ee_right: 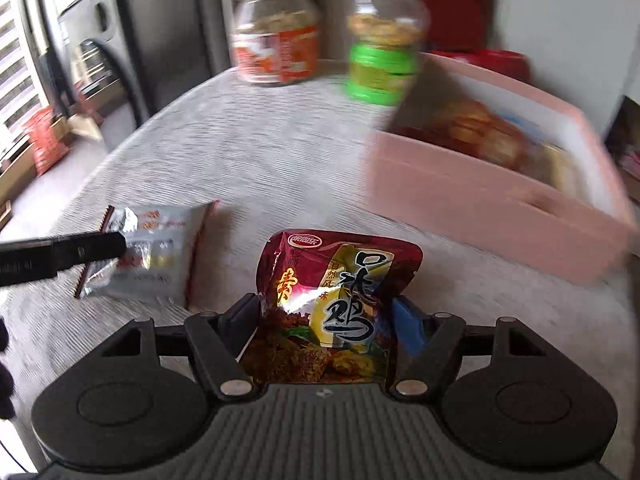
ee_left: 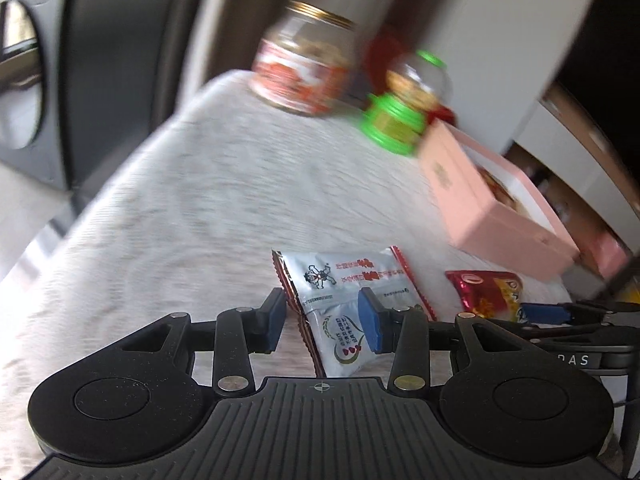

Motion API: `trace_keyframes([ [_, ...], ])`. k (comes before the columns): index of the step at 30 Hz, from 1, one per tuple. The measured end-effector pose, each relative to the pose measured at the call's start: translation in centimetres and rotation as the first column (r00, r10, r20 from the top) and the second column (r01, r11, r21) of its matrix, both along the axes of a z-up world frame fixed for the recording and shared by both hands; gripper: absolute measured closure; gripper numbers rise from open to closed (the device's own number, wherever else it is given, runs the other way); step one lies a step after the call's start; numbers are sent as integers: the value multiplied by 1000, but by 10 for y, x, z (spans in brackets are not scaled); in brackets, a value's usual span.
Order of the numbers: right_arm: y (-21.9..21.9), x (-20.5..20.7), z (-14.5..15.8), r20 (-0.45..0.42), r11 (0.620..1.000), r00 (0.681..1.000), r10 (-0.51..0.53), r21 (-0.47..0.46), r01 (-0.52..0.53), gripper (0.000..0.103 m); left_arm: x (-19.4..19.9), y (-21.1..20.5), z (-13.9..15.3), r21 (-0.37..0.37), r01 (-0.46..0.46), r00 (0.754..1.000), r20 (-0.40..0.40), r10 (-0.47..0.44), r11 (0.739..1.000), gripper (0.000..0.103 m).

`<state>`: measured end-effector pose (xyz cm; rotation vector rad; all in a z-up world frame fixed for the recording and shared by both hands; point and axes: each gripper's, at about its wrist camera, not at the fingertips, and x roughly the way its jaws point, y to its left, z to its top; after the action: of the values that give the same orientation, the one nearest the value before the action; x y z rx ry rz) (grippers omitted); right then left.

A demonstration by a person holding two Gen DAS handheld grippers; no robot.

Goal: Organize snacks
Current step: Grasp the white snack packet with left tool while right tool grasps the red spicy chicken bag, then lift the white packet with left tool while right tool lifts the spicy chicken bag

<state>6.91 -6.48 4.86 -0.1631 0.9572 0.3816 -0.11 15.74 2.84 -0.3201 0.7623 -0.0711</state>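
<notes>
**Snack table: two packets at the grippers**

Left gripper (ee_left: pixel 322 320): jaws partly closed, pads on either side of a silver packet (ee_left: pixel 344 300) and seemingly gripping it.
Right gripper (ee_right: pixel 326 326): jaws around a red packet (ee_right: pixel 332 312); whether the pads press it cannot be told.
Pink box (ee_right: pixel 472 208): on the grey cloth (ee_right: pixel 240 152), open, snacks inside.
Orange-label jar (ee_right: pixel 276 36) and green-capped jar (ee_right: pixel 380 44): upright behind the box.
</notes>
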Motion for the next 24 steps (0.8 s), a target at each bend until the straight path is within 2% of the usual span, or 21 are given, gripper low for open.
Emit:
trace_keyframes([
  [3, -32, -6, -1, 46, 997, 997, -67, -25, 68, 30, 8, -36, 2, 45, 94, 996, -11, -94, 995, 58],
  [7, -67, -7, -5, 119, 985, 981, -153, -57, 161, 26, 10, -81, 3, 158, 177, 984, -9, -178, 971, 57],
  [12, -89, -10, -16, 85, 983, 979, -184, 25, 183, 12, 12, -103, 6, 244, 228, 973, -15, -231, 943, 57],
  [17, -89, -23, -12, 109, 990, 984, -138, 27, 136, 12, 16, -91, 15, 285, 213, 976, -12, -218, 935, 57],
  [24, -57, -37, -3, 69, 997, 996, 63, 51, -66, 12, 23, -62, 19, 238, 173, 985, -13, -175, 956, 59],
])
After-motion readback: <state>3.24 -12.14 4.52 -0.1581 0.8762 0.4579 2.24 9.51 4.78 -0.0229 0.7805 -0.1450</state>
